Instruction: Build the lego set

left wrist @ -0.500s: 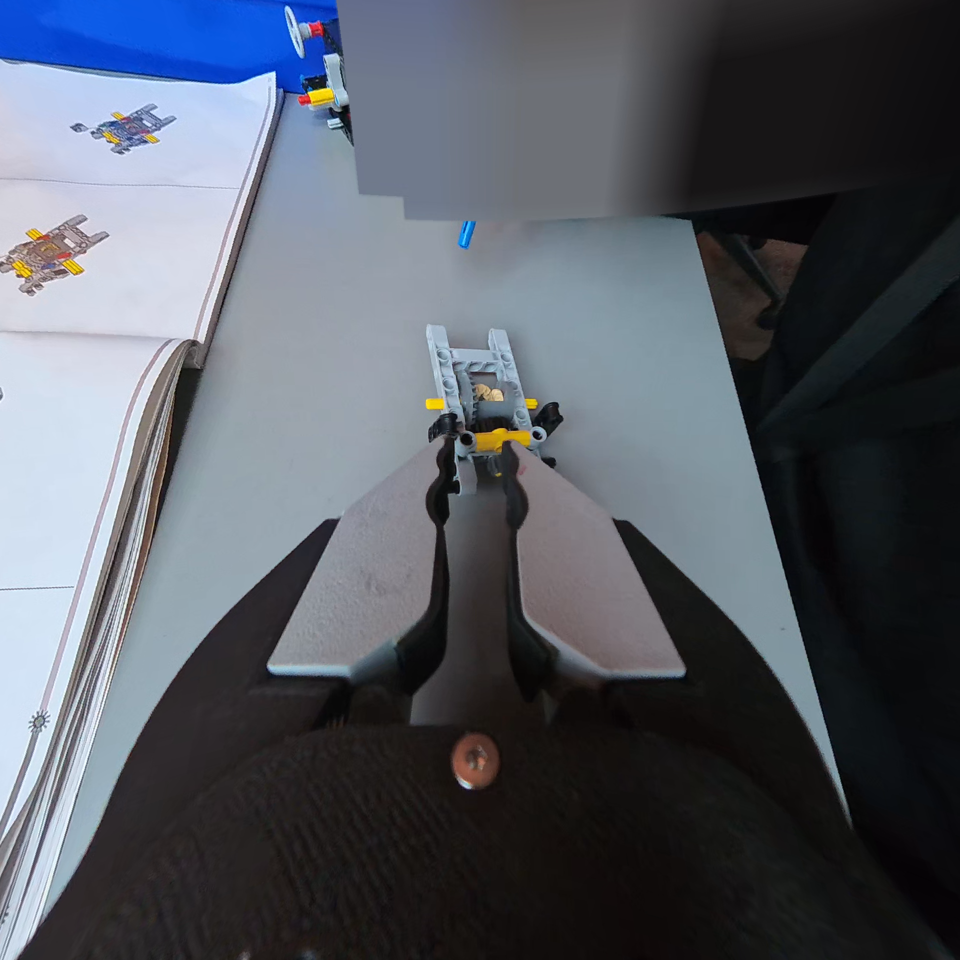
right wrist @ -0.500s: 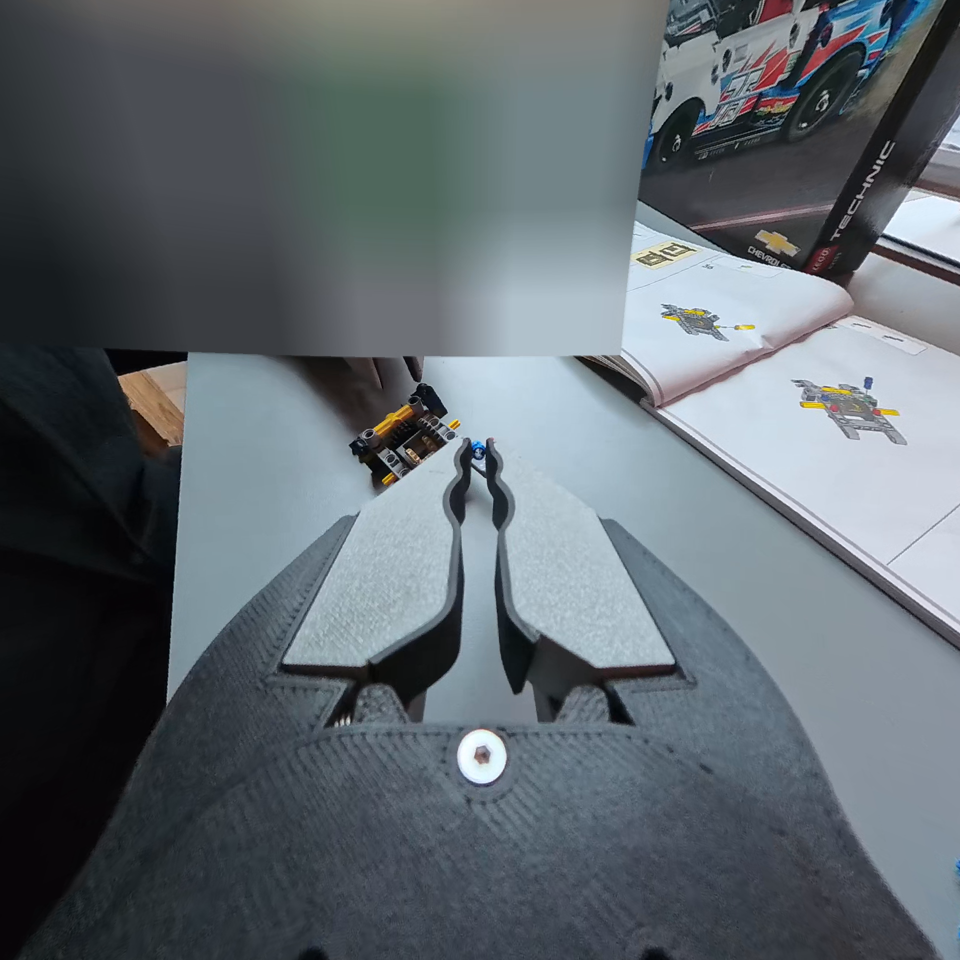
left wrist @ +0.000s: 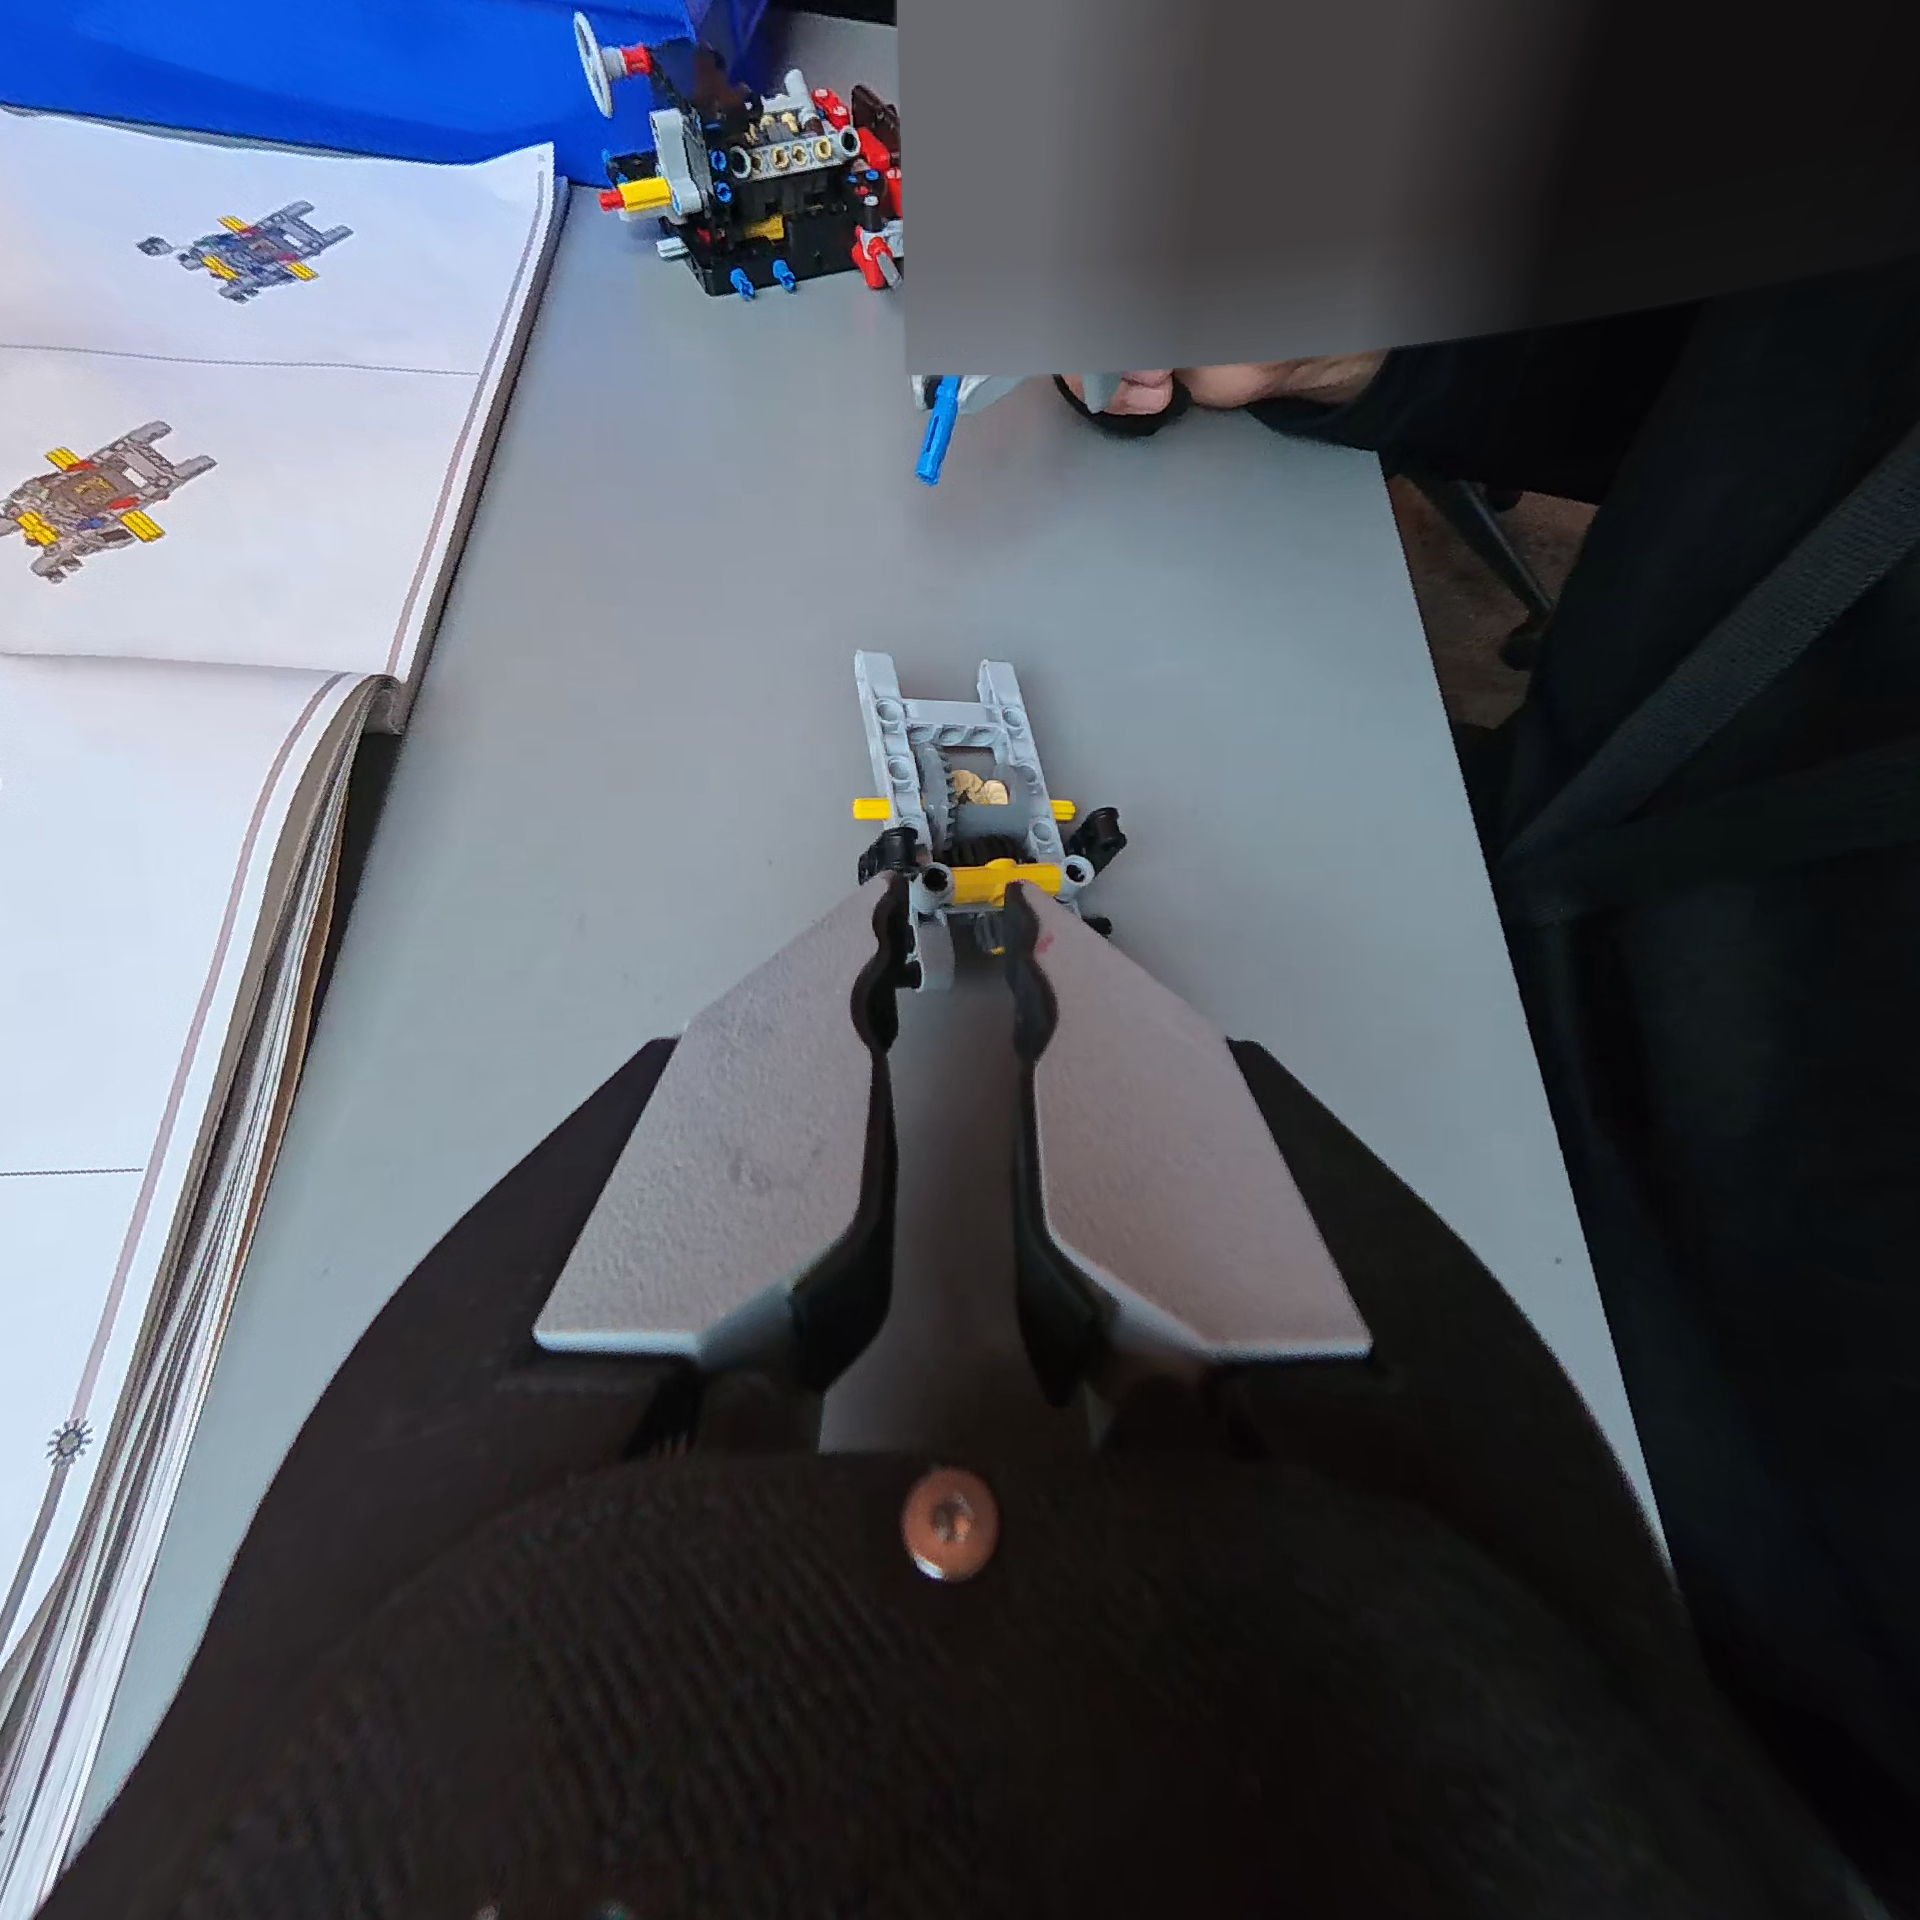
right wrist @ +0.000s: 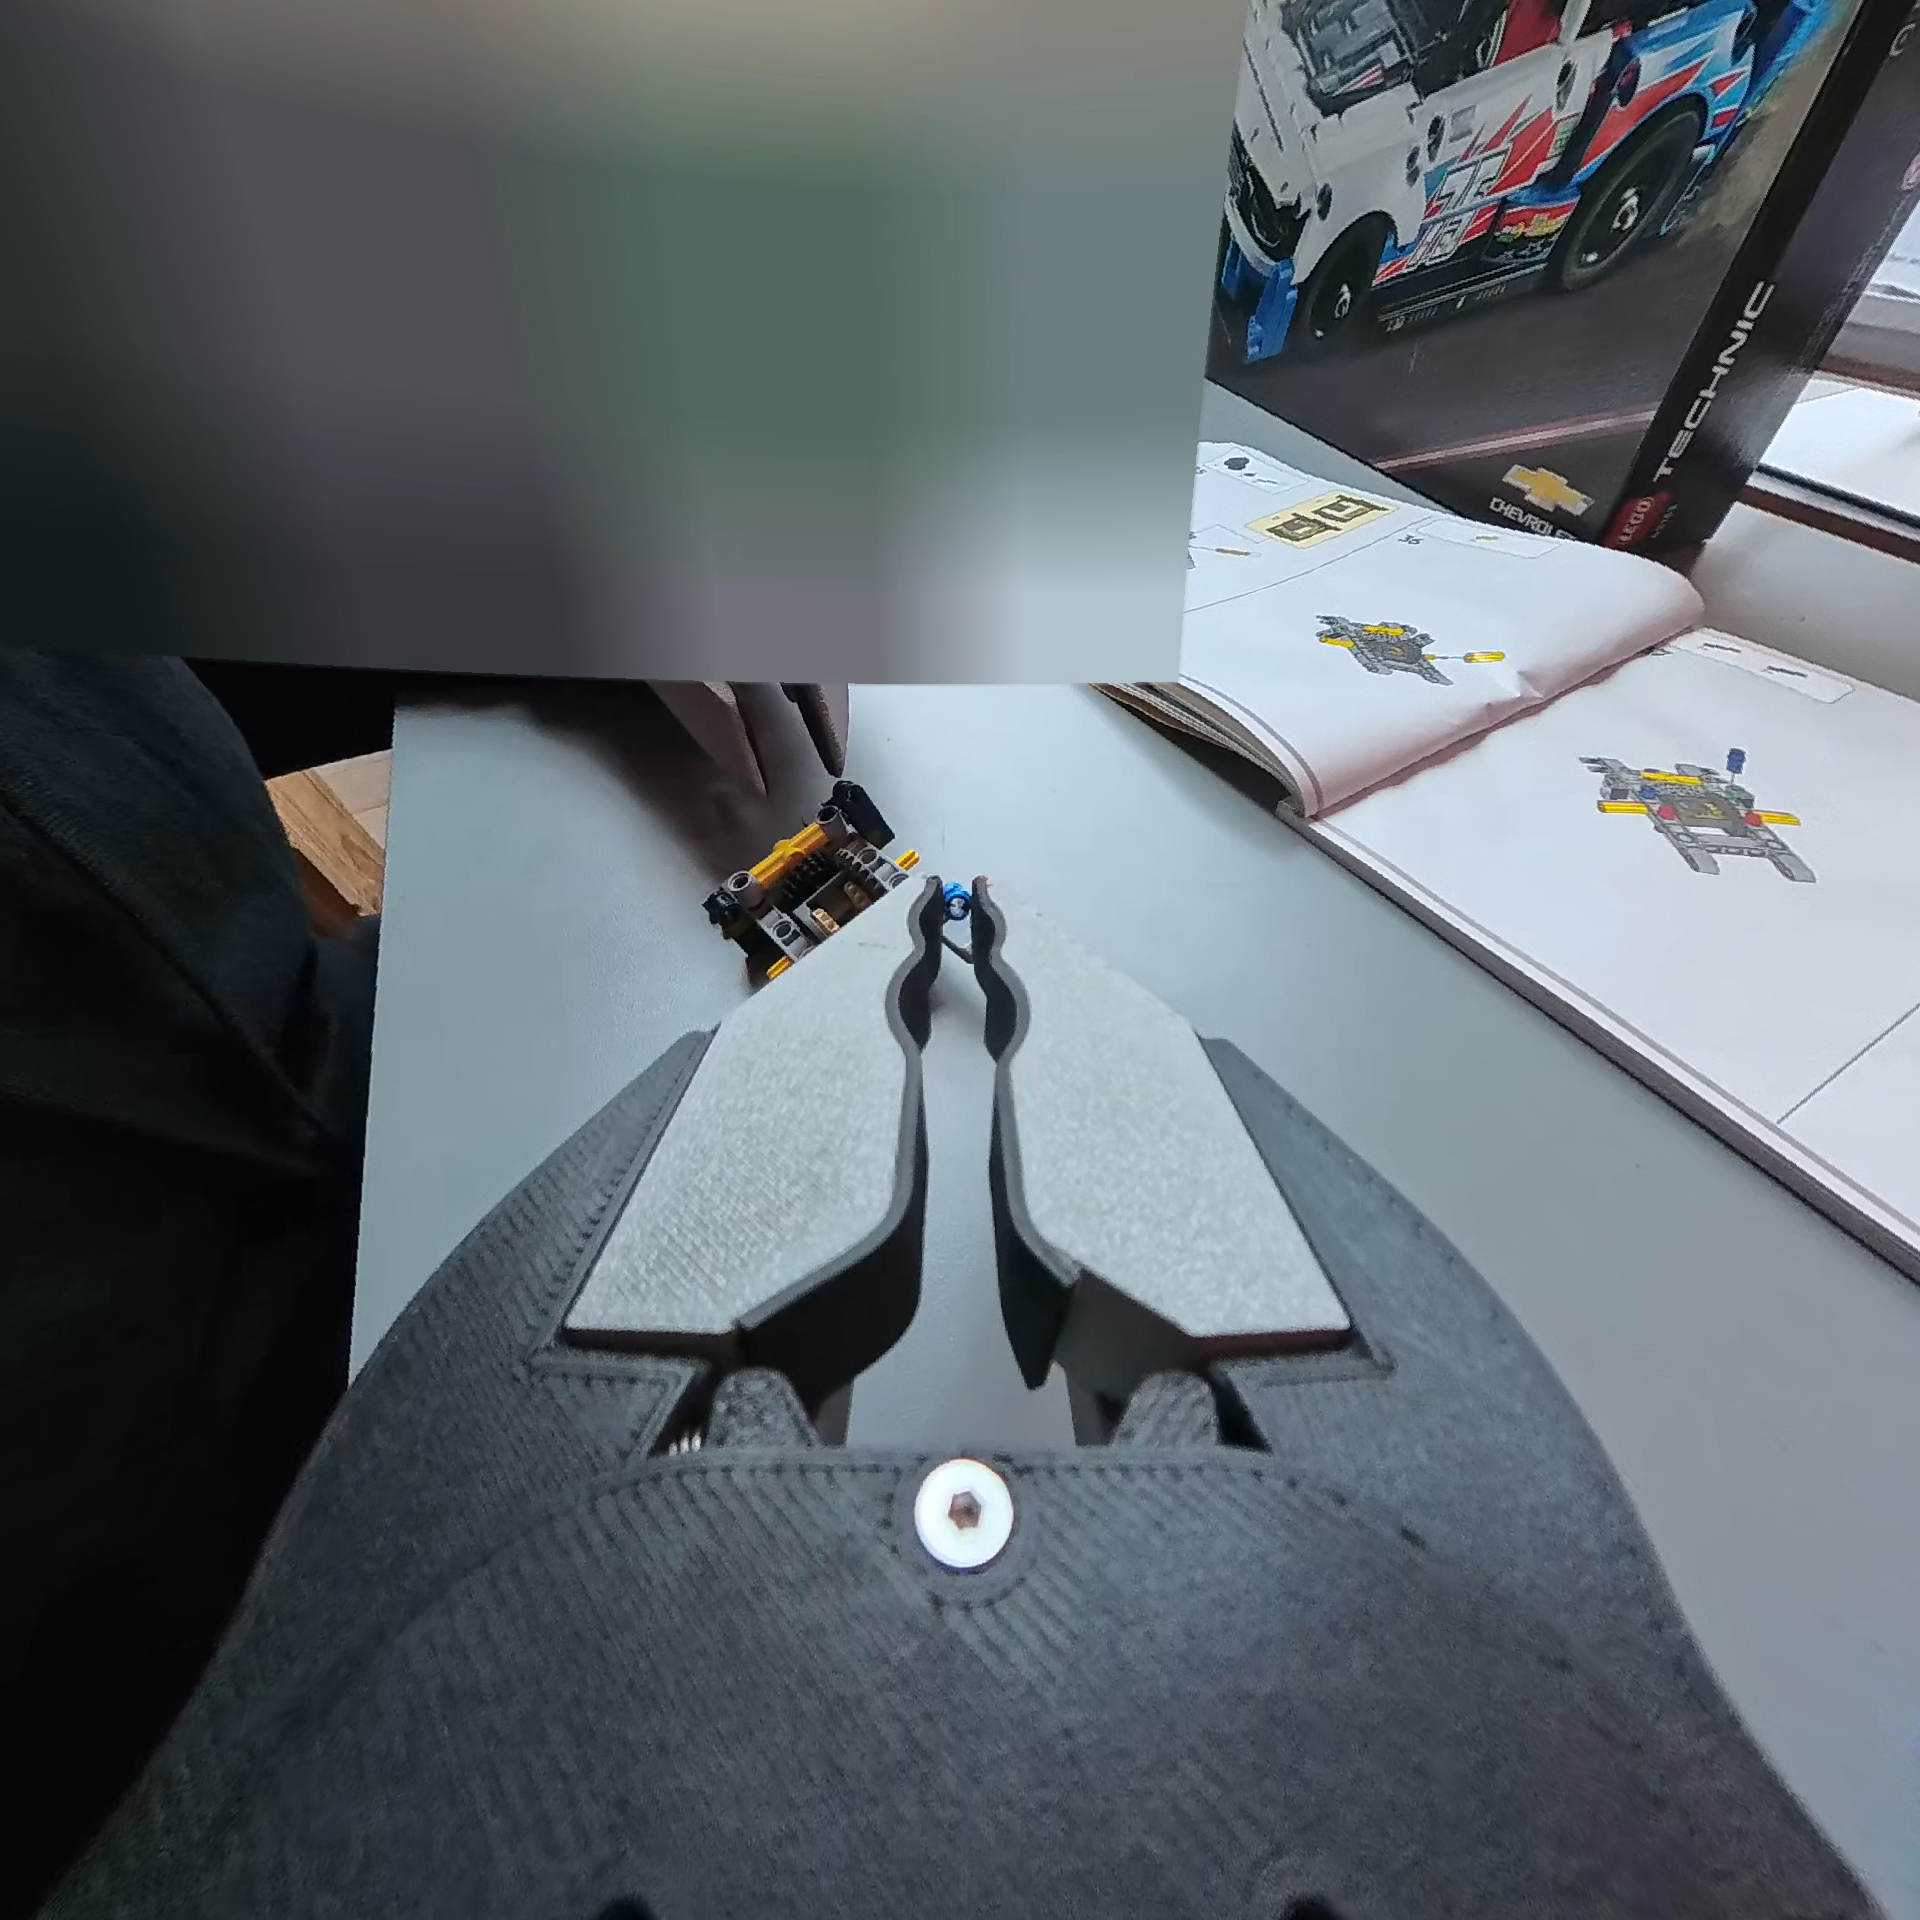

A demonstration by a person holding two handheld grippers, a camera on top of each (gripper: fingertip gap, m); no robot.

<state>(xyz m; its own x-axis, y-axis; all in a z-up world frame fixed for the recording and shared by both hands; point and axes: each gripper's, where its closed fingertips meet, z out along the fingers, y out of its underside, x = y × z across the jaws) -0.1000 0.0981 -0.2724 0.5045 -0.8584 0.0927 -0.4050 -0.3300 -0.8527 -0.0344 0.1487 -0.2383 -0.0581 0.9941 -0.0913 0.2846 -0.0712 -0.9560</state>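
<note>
A grey Lego frame assembly (left wrist: 961,774) with yellow axles, black connectors and a gear inside rests on the grey table (left wrist: 675,727). My left gripper (left wrist: 956,920) is shut on its near end. My right gripper (right wrist: 954,896) is shut on a small blue pin (right wrist: 954,906) and holds it just right of the same assembly (right wrist: 805,896). In the left wrist view the right gripper (left wrist: 961,393) shows at the far side, with the blue pin (left wrist: 935,431) sticking out toward the assembly, a gap apart.
An open instruction booklet (left wrist: 229,436) lies along the left and also shows in the right wrist view (right wrist: 1558,821). A larger black, red and grey sub-build (left wrist: 769,177) stands far back by a blue surface (left wrist: 312,73). The set's box (right wrist: 1558,260) stands behind the booklet. The table edge (left wrist: 1455,831) runs along the right. Across from one pair of fingers to the other is roughly 10 cm.
</note>
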